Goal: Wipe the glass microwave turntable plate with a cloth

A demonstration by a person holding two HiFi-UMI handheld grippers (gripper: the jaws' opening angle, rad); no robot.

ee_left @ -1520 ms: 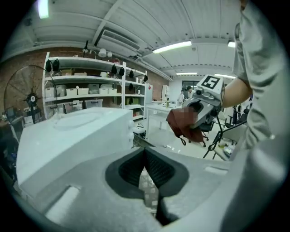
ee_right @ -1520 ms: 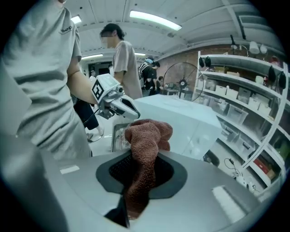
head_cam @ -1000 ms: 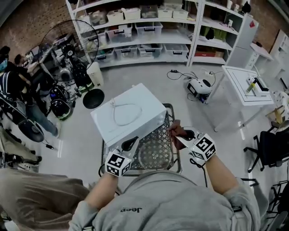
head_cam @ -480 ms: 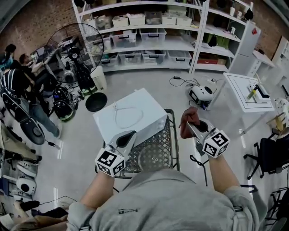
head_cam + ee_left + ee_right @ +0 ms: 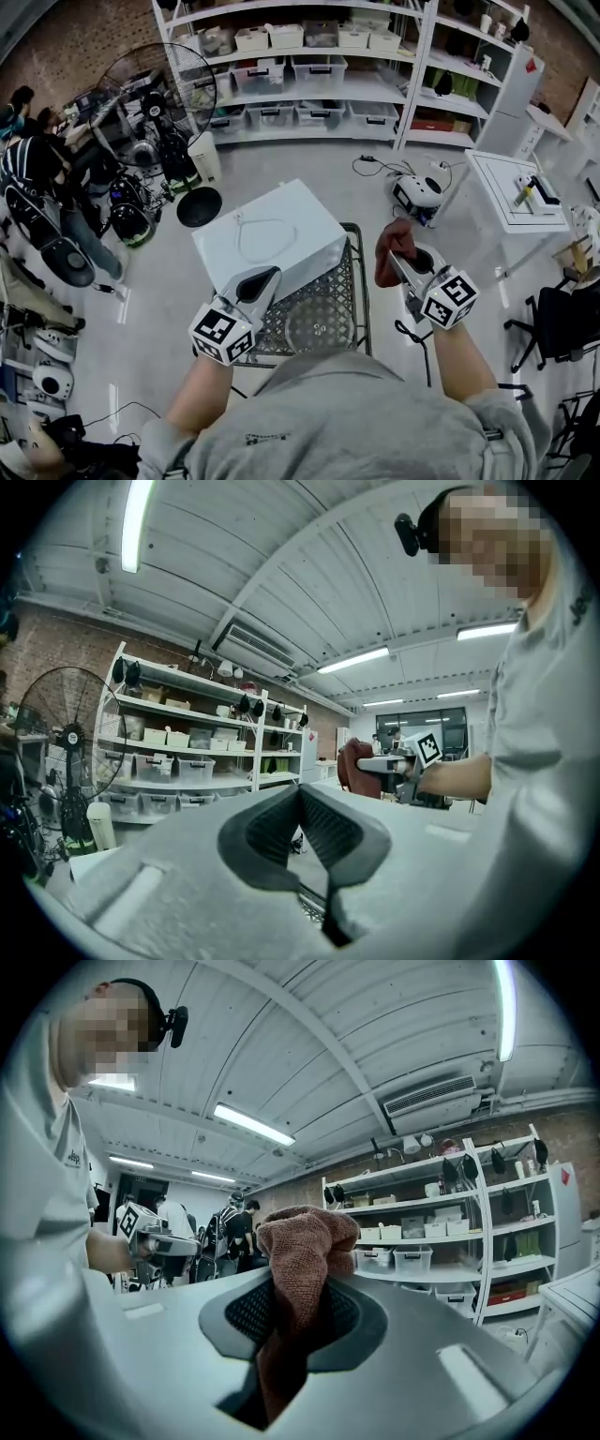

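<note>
The round glass turntable plate [image 5: 319, 327] lies flat on a wire cart [image 5: 354, 281], close in front of me. My right gripper [image 5: 396, 259] is raised to the right of the cart, shut on a reddish-brown cloth [image 5: 394, 247] that bunches above its jaws; the right gripper view shows the cloth [image 5: 298, 1269] pinched between the pads. My left gripper [image 5: 260, 280] hovers over the cart's left part beside the microwave, jaws together and empty [image 5: 302, 829]. Neither gripper touches the plate.
A white microwave [image 5: 267, 240] with a coiled cord on top sits on the cart's far left. Shelving with bins [image 5: 309, 70] lines the back wall. A fan [image 5: 150, 89] and people stand at left; a white table [image 5: 511, 183] at right.
My right gripper lifted the cloth up and away from the cart to the right. The left gripper edged slightly left and rose a little. The plate stayed put.
</note>
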